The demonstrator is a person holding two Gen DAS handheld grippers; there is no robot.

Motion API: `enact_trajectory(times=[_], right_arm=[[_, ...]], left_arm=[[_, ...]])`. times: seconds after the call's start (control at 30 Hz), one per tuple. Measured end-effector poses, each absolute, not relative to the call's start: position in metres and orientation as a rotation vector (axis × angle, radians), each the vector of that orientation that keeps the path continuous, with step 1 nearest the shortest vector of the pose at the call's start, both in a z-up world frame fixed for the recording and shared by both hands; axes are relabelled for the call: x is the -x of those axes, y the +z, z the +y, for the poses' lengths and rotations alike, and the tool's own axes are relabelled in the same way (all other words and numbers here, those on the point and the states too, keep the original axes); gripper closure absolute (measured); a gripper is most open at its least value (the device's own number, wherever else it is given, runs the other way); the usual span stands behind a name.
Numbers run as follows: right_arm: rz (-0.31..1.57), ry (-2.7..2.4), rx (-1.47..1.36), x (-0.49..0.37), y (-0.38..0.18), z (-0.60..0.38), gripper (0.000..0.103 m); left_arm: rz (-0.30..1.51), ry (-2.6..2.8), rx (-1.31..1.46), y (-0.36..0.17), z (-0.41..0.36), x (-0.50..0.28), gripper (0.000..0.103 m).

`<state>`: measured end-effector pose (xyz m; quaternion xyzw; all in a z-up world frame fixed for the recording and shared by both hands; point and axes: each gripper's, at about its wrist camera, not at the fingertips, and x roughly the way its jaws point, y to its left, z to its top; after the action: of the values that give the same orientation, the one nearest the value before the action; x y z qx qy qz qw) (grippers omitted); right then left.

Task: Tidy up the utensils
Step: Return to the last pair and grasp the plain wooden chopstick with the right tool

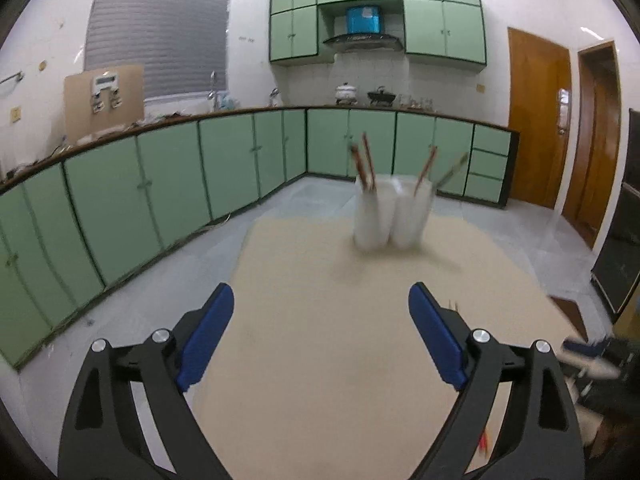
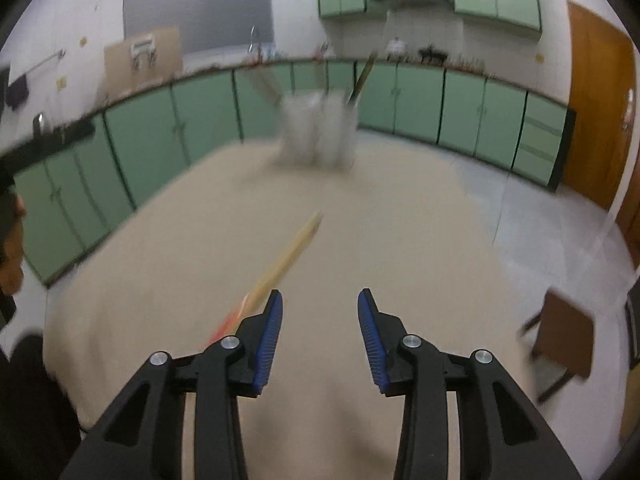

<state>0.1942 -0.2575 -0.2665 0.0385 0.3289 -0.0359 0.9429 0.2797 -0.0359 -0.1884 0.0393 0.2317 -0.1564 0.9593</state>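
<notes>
Two white holders [image 1: 390, 214] stand side by side at the far end of the beige table [image 1: 320, 360], with several reddish-brown chopsticks [image 1: 366, 164] sticking up out of them. My left gripper [image 1: 321, 300] hangs open over the near table with nothing between its blue pads. In the right wrist view the same holders [image 2: 318, 130] are blurred, with a utensil handle [image 2: 362, 76] leaning out. A pale wooden chopstick with a red end [image 2: 288, 258] lies on the table just left of my right gripper [image 2: 320, 300], which is open and empty.
Green cabinets [image 1: 160, 184] line the far walls under a dark counter. A wooden door [image 1: 538, 120] is at the right. A brown stool [image 2: 564, 334] stands by the table's right edge. A person's head and dark sleeve [image 2: 16, 240] show at the left edge.
</notes>
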Motion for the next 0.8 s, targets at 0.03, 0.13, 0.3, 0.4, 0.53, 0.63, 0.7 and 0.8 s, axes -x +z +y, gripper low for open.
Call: enact_trajectory(times=[0.03,0.13,0.3,0.4,0.53,0.63,0.7,0.8], right_arm=[[0.678,-0.066,-0.07,-0.186,-0.28,-0.245,0.064],[0.693,-0.04,-0.059,-0.176,-0.295,-0.216,0.064],[0.7,0.014,-0.001,-0.177,-0.3,-0.186,0.064],[0.715,0.03,0.029,-0.178,-0.306,-0.177,0.064],[0.707,0.012,0.024,-0.18,-0.309,-0.182,0.064],[0.71,-0.003,0.0,-0.181,-0.309,-0.19,0.064],[0.713,-0.023,-0.003,-0.178,-0.308,-0.196,0.064],[0.719,-0.075,-0.034,-0.174,-0.308,-0.217,0.064]], left_arm=[[0.482,-0.308,-0.065,-0.198,-0.03,-0.269,0.016],[0.549,-0.295,-0.034,-0.221,-0.018,-0.254,0.014],[0.584,-0.284,0.012,-0.236,-0.004,-0.239,0.014],[0.596,-0.29,0.019,-0.237,-0.005,-0.237,0.014],[0.607,-0.298,0.005,-0.24,-0.01,-0.237,0.014],[0.617,-0.299,-0.004,-0.243,-0.014,-0.24,0.014],[0.625,-0.303,-0.008,-0.246,-0.018,-0.24,0.014],[0.629,-0.312,-0.023,-0.249,-0.024,-0.237,0.014]])
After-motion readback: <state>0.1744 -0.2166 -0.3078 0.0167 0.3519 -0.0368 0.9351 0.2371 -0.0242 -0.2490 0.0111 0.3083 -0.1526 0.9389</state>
